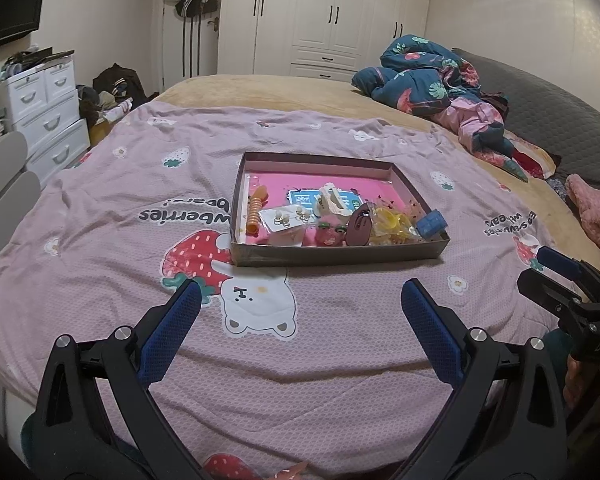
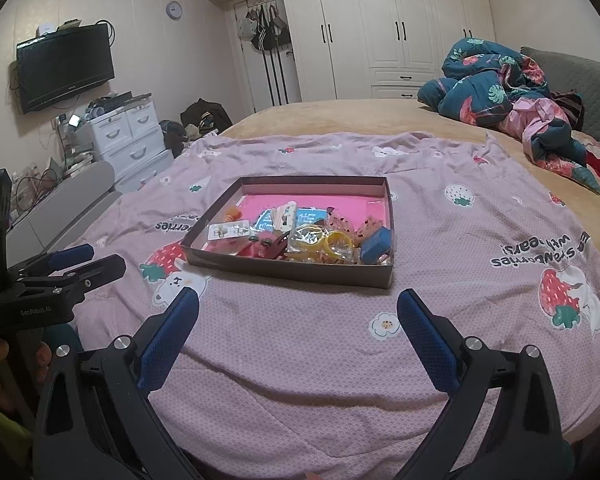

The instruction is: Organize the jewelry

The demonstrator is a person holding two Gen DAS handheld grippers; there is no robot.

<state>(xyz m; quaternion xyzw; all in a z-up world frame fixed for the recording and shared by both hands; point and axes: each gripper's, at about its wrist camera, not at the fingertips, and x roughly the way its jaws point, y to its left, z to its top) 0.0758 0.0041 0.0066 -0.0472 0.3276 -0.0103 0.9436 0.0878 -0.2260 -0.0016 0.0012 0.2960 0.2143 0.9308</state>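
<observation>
A shallow brown box (image 1: pixel 332 255) with a pink floor sits on the bed, holding an orange spiral band (image 1: pixel 255 213), an earring card (image 1: pixel 286 218), a cream hair clip (image 1: pixel 332 199), a brown clip (image 1: pixel 360 224), yellow bands in clear wrap (image 1: pixel 392 224) and a blue block (image 1: pixel 431 224). The box also shows in the right wrist view (image 2: pixel 292 270). My left gripper (image 1: pixel 302 292) is open and empty, short of the box's near wall. My right gripper (image 2: pixel 298 300) is open and empty, also short of the box; it shows in the left wrist view (image 1: pixel 556 268).
A pink strawberry-print blanket (image 1: pixel 140 184) covers the bed. A rumpled blue floral quilt (image 1: pixel 432 76) lies at the far right. White drawers (image 1: pixel 44 108) and a wall TV (image 2: pixel 66 66) stand to the left, wardrobes (image 2: pixel 380 28) behind.
</observation>
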